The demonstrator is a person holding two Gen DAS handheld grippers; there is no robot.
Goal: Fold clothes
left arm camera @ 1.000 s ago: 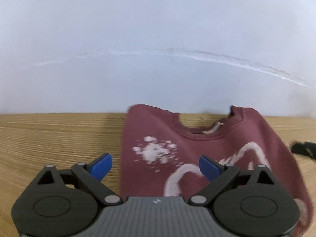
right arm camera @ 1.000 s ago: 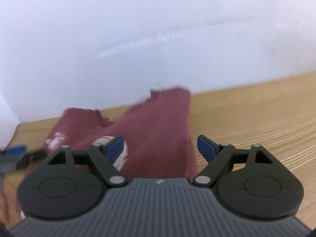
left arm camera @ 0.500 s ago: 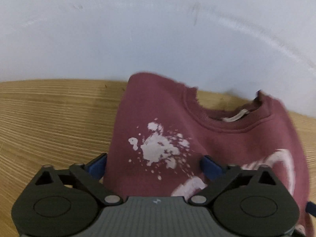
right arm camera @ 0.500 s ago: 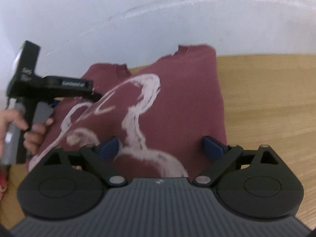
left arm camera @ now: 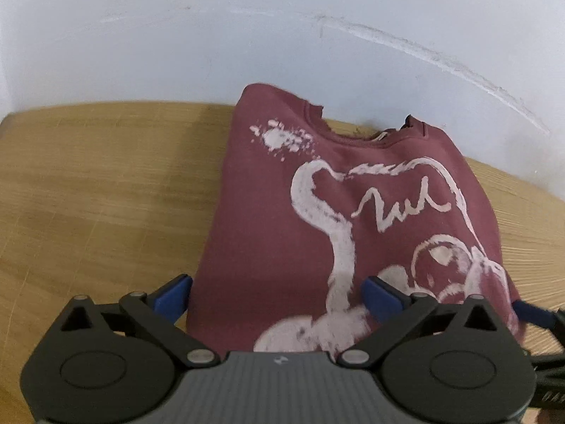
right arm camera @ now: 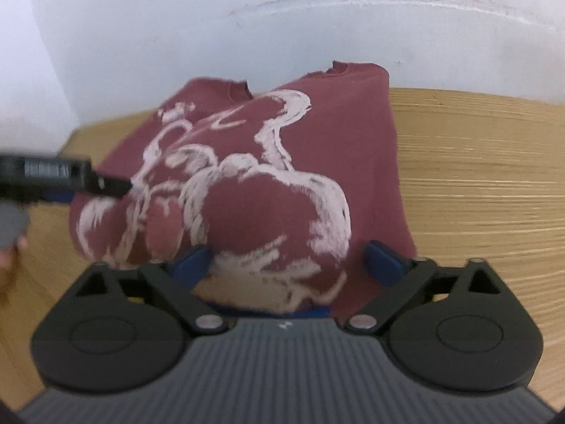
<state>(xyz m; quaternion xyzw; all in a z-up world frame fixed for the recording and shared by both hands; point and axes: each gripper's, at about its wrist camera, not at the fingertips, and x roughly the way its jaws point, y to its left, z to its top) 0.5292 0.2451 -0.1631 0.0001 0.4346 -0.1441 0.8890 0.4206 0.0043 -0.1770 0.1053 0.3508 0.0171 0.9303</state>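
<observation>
A maroon sweatshirt (left arm camera: 282, 219) with a white painted print lies folded into a narrow rectangle on the wooden table (left arm camera: 99, 190), its collar toward the wall. My left gripper (left arm camera: 277, 295) is open, its blue fingertips apart over the sweatshirt's near left part. The sweatshirt also shows in the right wrist view (right arm camera: 356, 148). My right gripper (right arm camera: 287, 261) is open over its near right part. The left gripper's black body shows at the left edge of the right wrist view (right arm camera: 53, 176), beside the sweatshirt's left side. Neither gripper holds cloth.
A white wall (left arm camera: 282, 35) with a long scuff mark runs right behind the table, touching the sweatshirt's collar end. Bare wood lies left of the sweatshirt in the left wrist view and right of it in the right wrist view (right arm camera: 487, 176).
Both grippers have tilted down and risen, so more of the sweatshirt's print is in view. Both stay open. The sweatshirt has not moved.
</observation>
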